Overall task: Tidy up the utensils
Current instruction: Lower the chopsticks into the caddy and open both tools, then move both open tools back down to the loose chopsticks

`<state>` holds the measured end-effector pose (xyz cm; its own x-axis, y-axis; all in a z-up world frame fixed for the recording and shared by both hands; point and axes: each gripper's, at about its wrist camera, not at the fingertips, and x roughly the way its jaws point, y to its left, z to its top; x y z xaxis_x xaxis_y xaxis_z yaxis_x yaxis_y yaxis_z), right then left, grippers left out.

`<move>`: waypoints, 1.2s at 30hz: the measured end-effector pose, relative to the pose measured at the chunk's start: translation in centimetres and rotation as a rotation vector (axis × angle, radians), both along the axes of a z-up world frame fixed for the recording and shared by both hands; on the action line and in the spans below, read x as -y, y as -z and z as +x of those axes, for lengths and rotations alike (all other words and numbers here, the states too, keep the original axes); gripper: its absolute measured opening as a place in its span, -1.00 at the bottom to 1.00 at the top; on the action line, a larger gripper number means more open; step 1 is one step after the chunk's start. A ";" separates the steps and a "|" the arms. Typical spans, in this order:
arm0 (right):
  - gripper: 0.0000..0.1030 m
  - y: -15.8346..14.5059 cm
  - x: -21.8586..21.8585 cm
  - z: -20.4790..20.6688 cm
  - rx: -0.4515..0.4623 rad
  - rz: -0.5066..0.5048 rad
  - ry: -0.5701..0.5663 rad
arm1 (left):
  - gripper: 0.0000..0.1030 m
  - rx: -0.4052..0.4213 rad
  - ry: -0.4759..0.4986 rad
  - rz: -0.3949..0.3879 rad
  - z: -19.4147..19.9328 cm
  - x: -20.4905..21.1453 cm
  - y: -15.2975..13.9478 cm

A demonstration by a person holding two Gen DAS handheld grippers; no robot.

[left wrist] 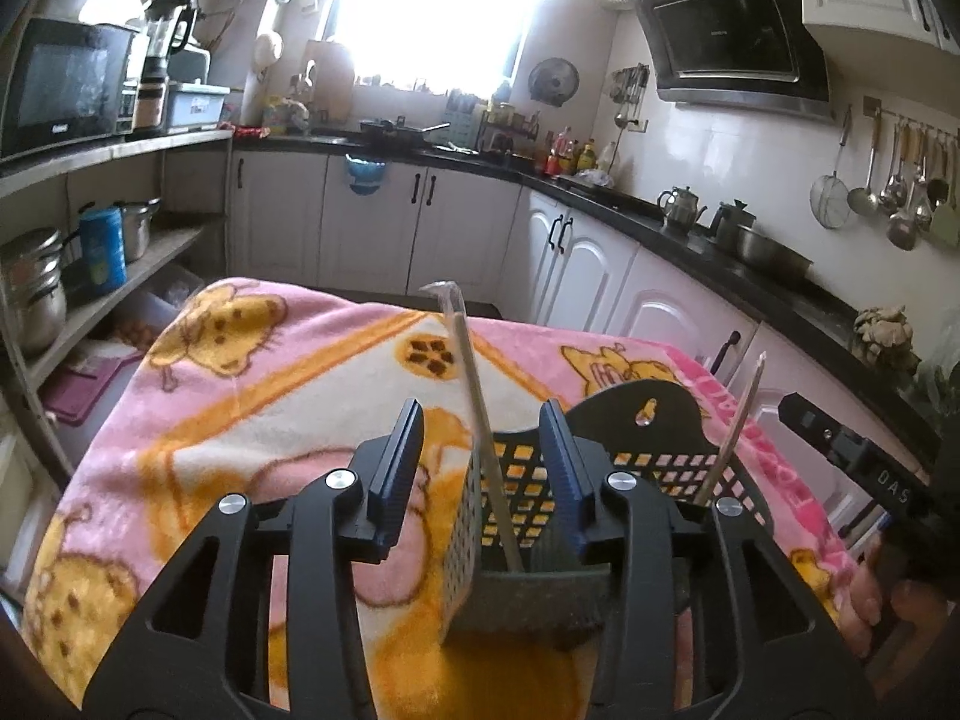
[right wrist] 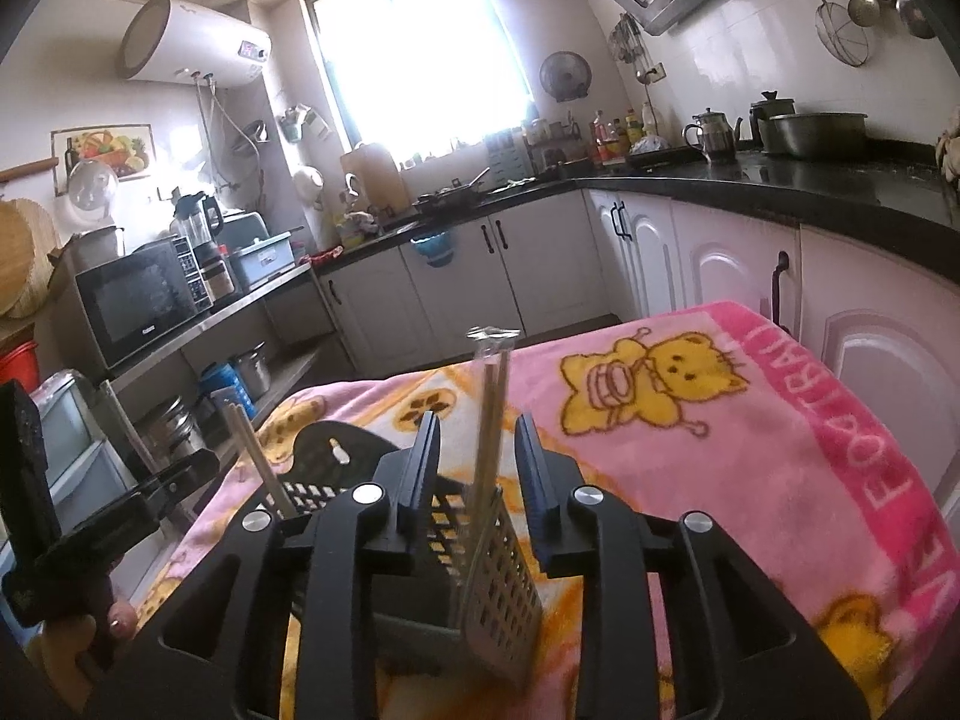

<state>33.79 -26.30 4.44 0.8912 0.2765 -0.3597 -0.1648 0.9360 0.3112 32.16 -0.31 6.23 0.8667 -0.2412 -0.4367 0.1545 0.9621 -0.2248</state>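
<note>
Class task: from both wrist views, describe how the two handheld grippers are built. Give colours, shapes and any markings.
The left gripper and the right gripper match: black angular frames with cut-out openings, round silver bolt heads at the pivots, and flat fingers faced with ribbed blue pads. Seen from the left wrist, the right gripper's black body bears white letters reading "DAS". No cables or sleeves show.

Blanket (left wrist: 252, 396) over the surface, centre of frame: pink ground, cream panels, orange-yellow cartoon cats and brown-spotted cookie shapes; hot-pink border with white lettering at right (right wrist: 888, 480). Utensil basket (left wrist: 654, 420), lower centre: black, square-hole grid pattern; one side wall pale grey. Chopsticks (left wrist: 480, 414): pale cream. Left tool (left wrist: 480, 468): black body, dark blue ribbed pads, silver bolts. Cabinets (left wrist: 372, 222), mid-frame: white, black handles. Countertop (right wrist: 780, 186): black.
</note>
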 end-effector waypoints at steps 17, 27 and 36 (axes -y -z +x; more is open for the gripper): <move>0.02 -0.6 -0.4 -5.1 0.010 -0.045 -0.059 | 0.53 -0.037 -0.025 -0.048 -5.2 -1.5 0.1; 0.22 0.0 -1.6 -8.2 -0.014 -0.080 -0.116 | 0.72 -0.031 -0.025 -0.044 -8.7 -1.5 0.2; 0.26 0.8 -2.4 -10.4 -0.045 -0.118 -0.166 | 0.72 -0.051 -0.068 -0.048 -11.7 -2.8 1.4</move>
